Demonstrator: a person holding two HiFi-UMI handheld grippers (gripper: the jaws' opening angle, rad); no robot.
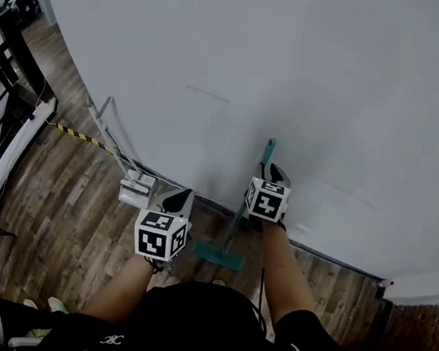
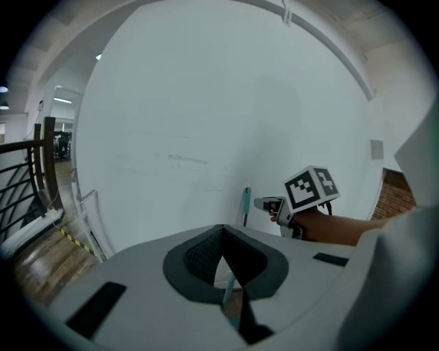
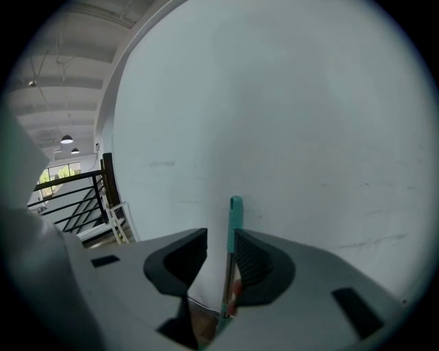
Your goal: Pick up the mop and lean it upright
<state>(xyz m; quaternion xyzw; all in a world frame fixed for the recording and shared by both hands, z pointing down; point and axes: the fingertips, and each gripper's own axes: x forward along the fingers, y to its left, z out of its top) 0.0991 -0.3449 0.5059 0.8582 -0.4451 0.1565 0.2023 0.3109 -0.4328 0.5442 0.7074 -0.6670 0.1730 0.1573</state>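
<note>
Person facing a white wall (image 1: pixel 319 71) with tongs in each hand. Hidden parts: in the head view the marker cube of the right tongs (image 1: pixel 274 172) covers the middle stretch of the mop (image 1: pixel 232 229), so only the teal grip above the tongs, a short length of pole below them and the flat teal mop head beneath show. Whether the grip's tip touches the wall beyond the tongs cannot be told. In the right gripper view the tongs' grey body cuts off the pole's lower part and the mop head. In the left gripper view only a thin slice of pole shows through the gap under the tips of the left tongs (image 2: pixel 223 230), and the grip rises just beyond them, beside the right tongs. The mop: a slim pole, steeply upright, with a teal grip with a rounded end and a rectangular teal head lying on the wooden floor (image 1: pixel 73 213) below and between the two tongs. Right tongs: jaws apart, with the pole standing between them, close against the right-hand pad and clear of the left-hand one. Left tongs: tips pressed together on nothing, held to the left of the pole and lower than the right tongs. Beyond the left tongs, a small white box (image 1: pixel 136 189) sits at the wall's foot.
</note>
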